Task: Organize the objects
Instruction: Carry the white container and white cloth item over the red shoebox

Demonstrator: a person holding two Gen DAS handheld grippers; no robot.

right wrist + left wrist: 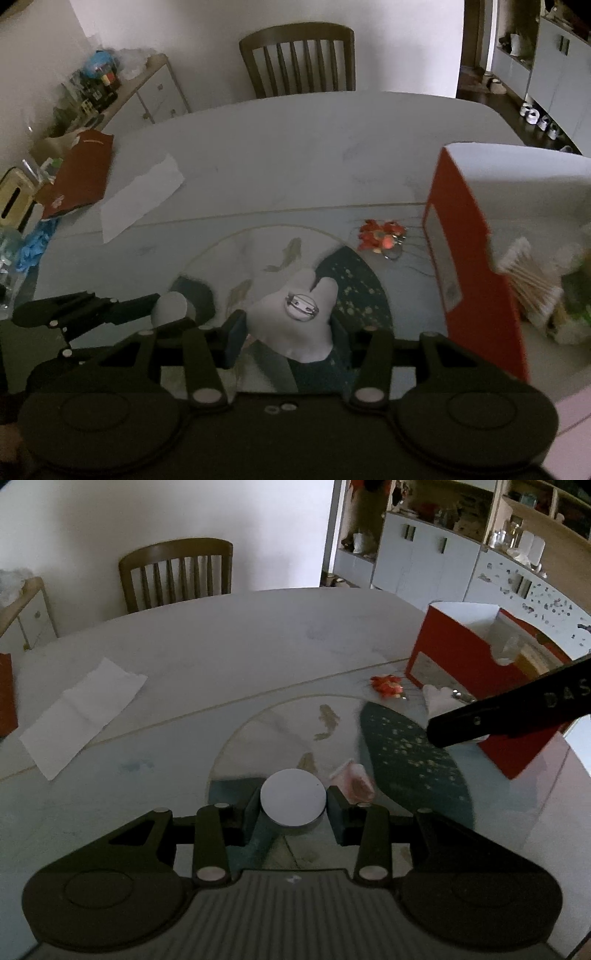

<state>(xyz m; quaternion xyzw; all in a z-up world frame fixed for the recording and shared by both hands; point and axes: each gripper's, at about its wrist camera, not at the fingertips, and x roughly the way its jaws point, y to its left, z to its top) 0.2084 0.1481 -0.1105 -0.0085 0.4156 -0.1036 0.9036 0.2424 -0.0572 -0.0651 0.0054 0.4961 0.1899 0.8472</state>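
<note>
Left hand-held gripper point(293, 805): you pinch the round tin point(293, 799) by its rim above the worktop point(221, 635); it may slip.
Right hand-held gripper point(288, 332): clamps the soft badge point(295, 321); its pin could snag.
Red box point(469, 258): near right; an edge bump could tip it.

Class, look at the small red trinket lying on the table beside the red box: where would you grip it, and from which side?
Grip the red trinket across its bunched middle, coming from above: it lies low and flat on the table, and the red box blocks its right side.
</note>
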